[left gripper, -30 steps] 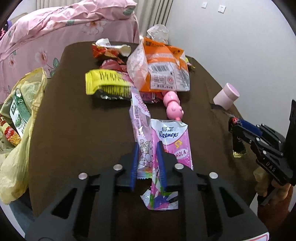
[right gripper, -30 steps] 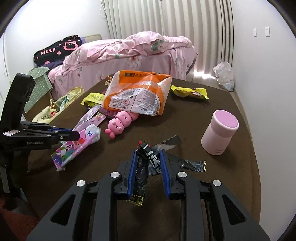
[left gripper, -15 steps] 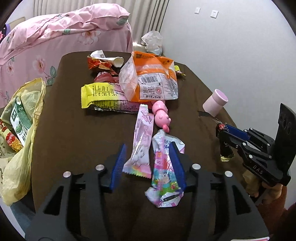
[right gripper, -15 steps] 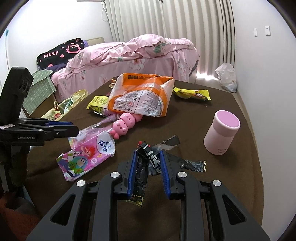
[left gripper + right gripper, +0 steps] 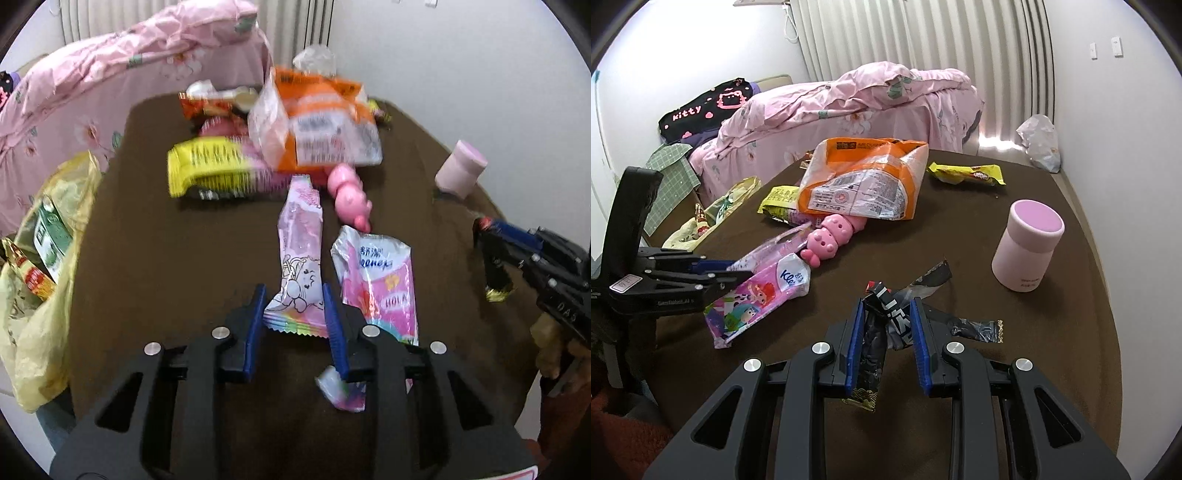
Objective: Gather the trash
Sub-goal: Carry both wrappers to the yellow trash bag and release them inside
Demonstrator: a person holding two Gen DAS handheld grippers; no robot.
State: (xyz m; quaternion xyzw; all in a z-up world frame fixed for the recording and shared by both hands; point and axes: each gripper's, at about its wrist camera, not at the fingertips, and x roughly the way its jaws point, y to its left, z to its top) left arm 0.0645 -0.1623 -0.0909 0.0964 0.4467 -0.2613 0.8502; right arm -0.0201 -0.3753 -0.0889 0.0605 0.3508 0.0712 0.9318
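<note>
Barely underway, judging by the clutter. Left gripper (image 5: 293, 314) low over the brown table (image 5: 166, 240), jaws just closing in on the near end of the long pink wrapper (image 5: 299, 251), flat between them, not clearly pinched yet. Right gripper (image 5: 886, 339) clamped on a crumpled black wrapper (image 5: 873, 332). Already in the yellow plastic bag (image 5: 44, 295) at the table's left edge: a few packets. Left to gather: Kleenex tissue pack (image 5: 376, 280), orange bag (image 5: 317, 122), yellow wrapper (image 5: 207, 162), more behind.

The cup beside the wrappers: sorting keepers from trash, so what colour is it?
Pale pink, with a deeper pink top; the cup shows best in the right wrist view.
</note>
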